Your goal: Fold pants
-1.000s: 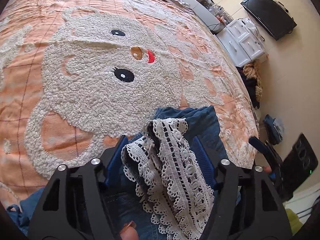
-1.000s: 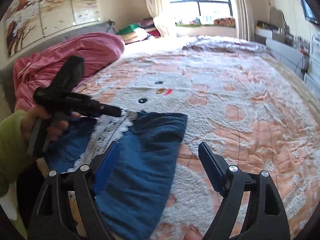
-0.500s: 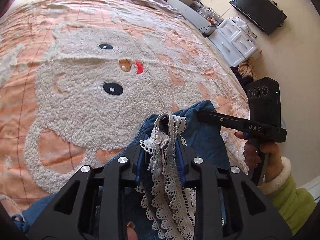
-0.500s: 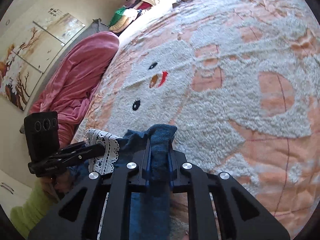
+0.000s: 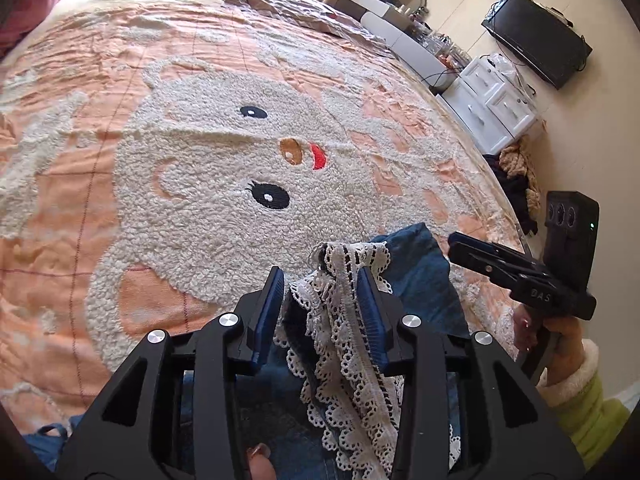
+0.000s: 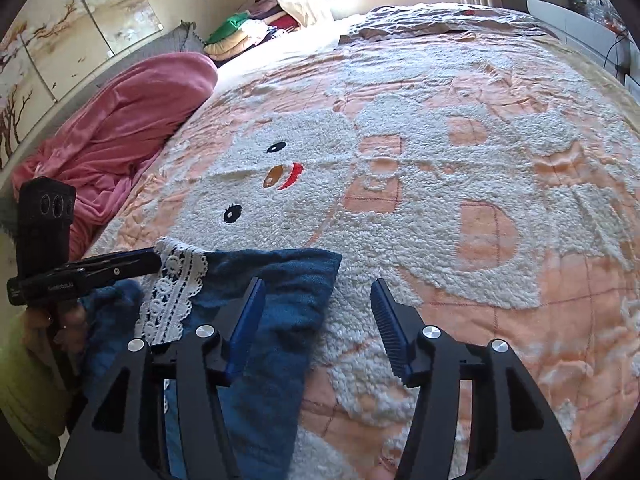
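Blue pants (image 6: 280, 300) with a white lace trim (image 6: 172, 292) lie on the bed's near edge. In the left wrist view my left gripper (image 5: 320, 284) stands open around the bunched lace trim (image 5: 348, 320) and blue cloth (image 5: 424, 280); the lace drapes against the right finger. In the right wrist view my right gripper (image 6: 318, 296) is open, its left finger over the pants' folded edge and its right finger over the bedspread. The left gripper's tip also shows at the lace in the right wrist view (image 6: 132, 262).
An orange bedspread (image 6: 480, 220) with a fluffy white cartoon face covers the bed. A pink blanket (image 6: 120, 128) is heaped at the far left. White drawers (image 5: 496, 104), a TV (image 5: 536, 36) and a clothes pile (image 5: 516, 176) stand right of the bed.
Both grippers were shut on the pants half a second ago and have opened. The right gripper has drawn back and let go of the blue cloth, which now lies on the bed.
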`<move>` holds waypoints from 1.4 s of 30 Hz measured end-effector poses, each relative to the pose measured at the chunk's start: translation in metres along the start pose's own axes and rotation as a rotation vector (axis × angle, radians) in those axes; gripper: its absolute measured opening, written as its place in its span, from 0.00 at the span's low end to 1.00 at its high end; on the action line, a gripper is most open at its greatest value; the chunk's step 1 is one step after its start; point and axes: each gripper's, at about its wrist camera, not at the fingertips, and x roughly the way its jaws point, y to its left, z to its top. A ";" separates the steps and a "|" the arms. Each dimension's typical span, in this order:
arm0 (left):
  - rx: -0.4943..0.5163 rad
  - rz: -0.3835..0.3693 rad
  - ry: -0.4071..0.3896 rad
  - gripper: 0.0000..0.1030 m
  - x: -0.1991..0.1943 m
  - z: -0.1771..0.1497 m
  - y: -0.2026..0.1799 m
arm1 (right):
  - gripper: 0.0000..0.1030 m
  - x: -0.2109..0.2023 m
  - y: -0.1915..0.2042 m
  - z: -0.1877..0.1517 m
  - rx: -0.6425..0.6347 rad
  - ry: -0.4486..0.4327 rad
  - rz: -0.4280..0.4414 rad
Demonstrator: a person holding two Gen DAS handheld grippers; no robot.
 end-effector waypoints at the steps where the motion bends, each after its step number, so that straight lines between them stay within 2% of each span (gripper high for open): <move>1: -0.007 0.022 -0.009 0.32 -0.007 -0.001 -0.001 | 0.59 -0.008 0.001 -0.004 -0.004 -0.007 0.006; 3: -0.002 0.043 -0.034 0.34 -0.022 -0.010 -0.007 | 0.63 -0.024 0.005 -0.016 -0.013 -0.021 0.008; 9: 0.021 0.084 -0.071 0.40 -0.055 -0.055 -0.035 | 0.65 -0.059 0.019 -0.069 -0.057 -0.036 0.044; 15: -0.039 -0.005 -0.051 0.43 -0.065 -0.102 -0.050 | 0.65 -0.078 0.023 -0.118 -0.023 -0.025 0.119; 18: -0.054 -0.010 -0.020 0.43 -0.060 -0.118 -0.057 | 0.65 -0.085 0.028 -0.130 -0.019 -0.024 0.154; 22: -0.077 0.017 0.032 0.43 -0.044 -0.130 -0.064 | 0.65 -0.084 0.033 -0.134 -0.026 -0.011 0.146; 26: -0.097 0.054 0.060 0.42 -0.033 -0.136 -0.066 | 0.64 -0.075 0.026 -0.129 0.057 0.009 0.165; 27: -0.078 0.079 0.055 0.38 -0.031 -0.136 -0.069 | 0.61 -0.073 0.026 -0.128 0.057 0.014 0.178; 28: -0.066 0.098 0.053 0.28 -0.029 -0.137 -0.072 | 0.57 -0.069 0.026 -0.126 0.053 0.032 0.183; 29: -0.065 0.098 0.060 0.20 -0.027 -0.138 -0.073 | 0.43 -0.065 0.026 -0.125 0.059 0.051 0.180; 30: -0.057 0.105 0.063 0.18 -0.025 -0.139 -0.075 | 0.22 -0.061 0.027 -0.125 0.055 0.070 0.191; 31: -0.037 0.128 0.063 0.13 -0.024 -0.140 -0.079 | 0.11 -0.058 0.031 -0.125 0.030 0.075 0.194; 35: 0.051 0.190 0.053 0.12 -0.031 -0.147 -0.096 | 0.09 -0.074 0.051 -0.131 -0.104 0.029 0.145; 38: 0.054 0.190 0.058 0.15 -0.034 -0.152 -0.095 | 0.10 -0.073 0.051 -0.141 -0.135 0.037 0.096; 42: 0.039 0.190 0.064 0.18 -0.032 -0.156 -0.092 | 0.19 -0.064 0.044 -0.152 -0.130 0.042 0.061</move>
